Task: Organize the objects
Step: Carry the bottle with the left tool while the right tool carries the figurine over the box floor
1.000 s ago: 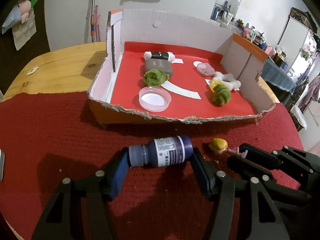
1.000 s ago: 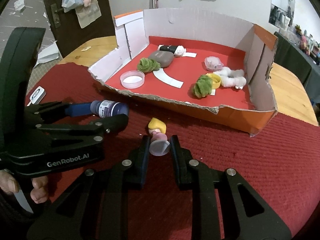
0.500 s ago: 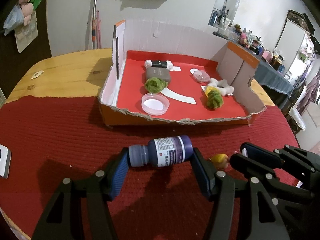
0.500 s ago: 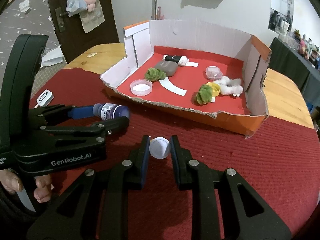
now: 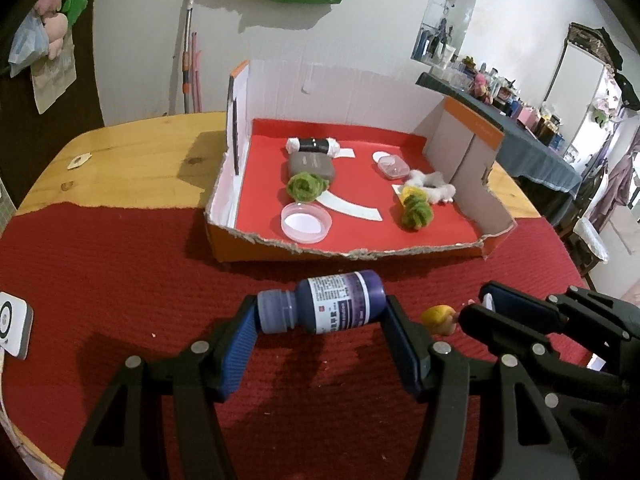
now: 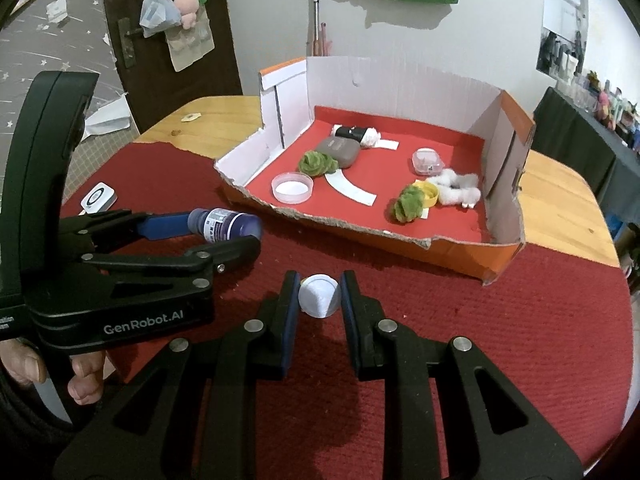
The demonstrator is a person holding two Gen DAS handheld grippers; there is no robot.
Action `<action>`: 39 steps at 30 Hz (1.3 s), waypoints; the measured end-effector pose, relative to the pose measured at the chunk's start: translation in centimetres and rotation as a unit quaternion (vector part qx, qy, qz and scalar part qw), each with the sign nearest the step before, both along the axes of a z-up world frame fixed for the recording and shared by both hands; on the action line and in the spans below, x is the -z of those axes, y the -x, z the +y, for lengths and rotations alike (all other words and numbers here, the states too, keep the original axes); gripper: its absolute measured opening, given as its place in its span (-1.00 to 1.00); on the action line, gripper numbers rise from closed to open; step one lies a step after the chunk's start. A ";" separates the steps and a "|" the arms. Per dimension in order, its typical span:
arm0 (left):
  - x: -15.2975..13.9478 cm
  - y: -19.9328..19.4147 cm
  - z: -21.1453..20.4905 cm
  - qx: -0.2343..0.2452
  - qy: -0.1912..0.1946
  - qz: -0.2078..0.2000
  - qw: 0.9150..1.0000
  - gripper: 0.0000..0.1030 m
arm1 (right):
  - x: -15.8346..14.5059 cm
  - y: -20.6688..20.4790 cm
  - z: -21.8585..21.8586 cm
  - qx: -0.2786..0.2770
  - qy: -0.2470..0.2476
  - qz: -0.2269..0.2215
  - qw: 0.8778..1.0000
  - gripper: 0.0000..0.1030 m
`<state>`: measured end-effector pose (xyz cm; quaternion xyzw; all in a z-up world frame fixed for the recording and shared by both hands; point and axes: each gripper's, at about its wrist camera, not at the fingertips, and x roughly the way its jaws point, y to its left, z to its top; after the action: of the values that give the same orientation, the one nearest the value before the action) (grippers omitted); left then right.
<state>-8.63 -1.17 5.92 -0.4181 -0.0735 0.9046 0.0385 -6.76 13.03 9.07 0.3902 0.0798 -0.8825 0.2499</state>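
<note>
Carrying step: left tool [image 5: 320, 316] is gripping the purple bottle [image 5: 332, 307] sideways, right tool [image 6: 319, 295] is clamping a small figurine [image 5: 439, 319]; cardboard box [image 6: 432, 246] is waiting just ahead, so next probably lowering both inside.

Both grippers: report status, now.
Left gripper shut on purple bottle, held sideways. Right gripper shut on small figurine. Both short of cardboard box; nothing between.

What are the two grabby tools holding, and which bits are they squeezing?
The left tool holds a purple bottle lying sideways, pinched end to end, cap and bottom. The right tool squeezes a small yellow-topped figure by the sides of its round white base.
</note>
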 end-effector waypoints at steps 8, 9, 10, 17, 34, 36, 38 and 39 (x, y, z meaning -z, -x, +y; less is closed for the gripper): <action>-1.1 0.5 0.1 0.004 0.002 0.010 1.000 0.23 | -1.6 0.0 0.1 -0.007 0.006 0.010 1.000 -0.62; -1.3 0.7 0.1 0.005 0.002 0.011 1.000 0.23 | -1.8 0.1 0.2 -0.008 0.007 0.011 1.000 -0.62; -1.4 0.8 0.1 0.005 0.003 0.012 1.000 0.23 | -2.0 0.2 0.2 -0.008 0.007 0.013 1.000 -0.62; -2.1 2.0 0.4 0.013 0.005 0.016 1.000 0.23 | -3.2 1.2 0.3 -0.008 0.008 0.022 1.000 -0.62; -1.5 6.6 1.1 0.036 0.011 -0.006 0.999 0.23 | -3.2 6.6 0.8 0.005 0.011 0.009 1.000 -0.62; -1.4 7.1 1.2 0.041 0.013 -0.008 0.999 0.23 | -3.0 7.3 0.9 0.007 0.012 0.006 1.000 -0.62; -1.3 7.7 1.5 0.046 0.015 -0.011 0.999 0.23 | -2.7 8.0 1.0 0.010 0.012 0.001 1.000 -0.61; -1.1 8.0 1.6 0.049 0.016 -0.013 0.999 0.23 | -2.5 8.4 1.0 0.012 0.012 -0.001 1.000 -0.61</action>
<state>-16.67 0.39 7.07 -0.4335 -0.0392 0.8972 0.0750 -15.17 14.07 11.57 0.3889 0.0649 -0.8860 0.2441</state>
